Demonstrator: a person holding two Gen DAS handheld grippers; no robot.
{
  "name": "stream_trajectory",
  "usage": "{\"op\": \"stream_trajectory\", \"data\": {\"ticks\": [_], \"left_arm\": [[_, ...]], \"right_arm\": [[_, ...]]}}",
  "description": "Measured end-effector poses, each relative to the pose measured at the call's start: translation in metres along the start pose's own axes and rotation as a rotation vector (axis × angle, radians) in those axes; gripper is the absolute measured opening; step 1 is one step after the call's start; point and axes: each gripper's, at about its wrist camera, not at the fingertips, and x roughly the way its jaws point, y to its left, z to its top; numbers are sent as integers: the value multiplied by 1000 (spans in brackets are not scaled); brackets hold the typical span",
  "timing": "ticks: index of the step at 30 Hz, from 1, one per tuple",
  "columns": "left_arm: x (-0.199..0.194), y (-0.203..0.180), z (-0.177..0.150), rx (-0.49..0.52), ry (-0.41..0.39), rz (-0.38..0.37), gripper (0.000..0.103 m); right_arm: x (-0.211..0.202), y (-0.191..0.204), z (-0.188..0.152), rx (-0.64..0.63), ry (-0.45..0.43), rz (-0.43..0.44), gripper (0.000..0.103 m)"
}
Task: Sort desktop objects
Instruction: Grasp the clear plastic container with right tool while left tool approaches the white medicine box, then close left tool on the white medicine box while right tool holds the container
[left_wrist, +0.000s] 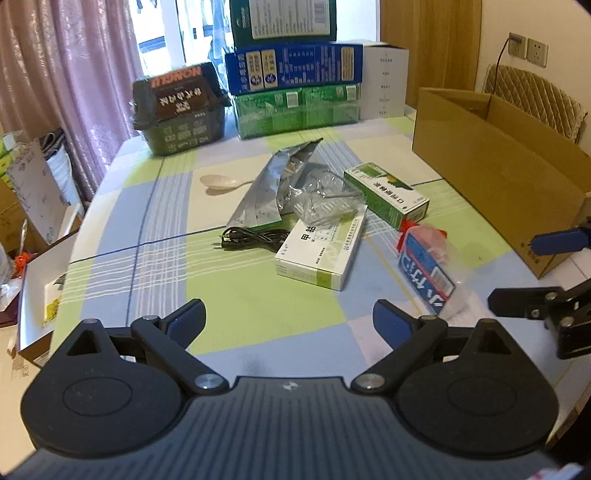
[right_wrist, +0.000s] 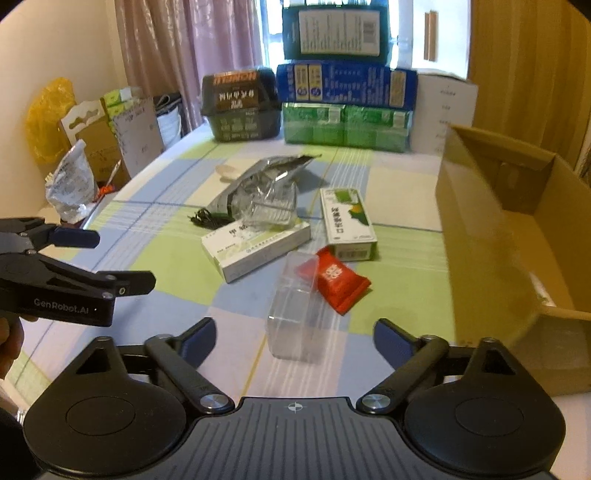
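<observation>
Several loose items crowd mid-table: a clear plastic box (right_wrist: 295, 317) nearest the right gripper (right_wrist: 294, 341), a red sachet (right_wrist: 338, 278) tucked against it, a white medicine carton (right_wrist: 255, 247), a green-and-white carton (right_wrist: 347, 219), a crumpled clear wrapper (right_wrist: 269, 206) over a silver foil pouch (right_wrist: 258, 177), a black cable (left_wrist: 253, 236) and a white spoon (left_wrist: 219, 182). Both the right gripper and the left gripper (left_wrist: 289, 321) hover spread wide and empty.

My worry: the clear box looks slick and light, so a shallow pinch could squirt it away or drag the sachet along. The cable could snag neighbours.

An open cardboard box (right_wrist: 480, 206) waits at the right. The table wears a checked cloth (left_wrist: 229, 302); stacked cartons (left_wrist: 295, 66) and pink curtains (left_wrist: 62, 59) stand behind.
</observation>
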Motion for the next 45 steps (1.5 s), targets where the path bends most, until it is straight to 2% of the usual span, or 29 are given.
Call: {"op": "stream_trajectory", "data": {"ticks": [7, 9, 13, 15, 17, 26, 30, 36, 42, 45], "left_arm": [[39, 9, 3, 8, 5, -20, 95], [49, 8, 3, 19, 7, -28, 95], [66, 5, 7, 35, 2, -53, 95], [77, 5, 9, 40, 1, -72, 95], [86, 3, 13, 54, 0, -87, 95], [124, -2, 24, 95, 17, -146, 92], [127, -8, 24, 108, 40, -147, 71], [98, -30, 12, 87, 109, -126, 67], [49, -55, -12, 62, 140, -102, 67], [30, -67, -23, 65, 153, -116, 67]], "right_arm": [[44, -3, 4, 9, 59, 11, 67], [54, -3, 5, 11, 71, 10, 58], [69, -5, 7, 13, 84, 5, 46], [73, -8, 9, 17, 87, 6, 34], [75, -11, 10, 14, 80, -4, 28], [71, -27, 9, 19, 74, -30, 28], [69, -30, 8, 21, 74, -37, 28], [56, -31, 1, 22, 76, -45, 28], [29, -39, -17, 38, 81, -64, 28], [15, -40, -25, 47, 84, -66, 28]]}}
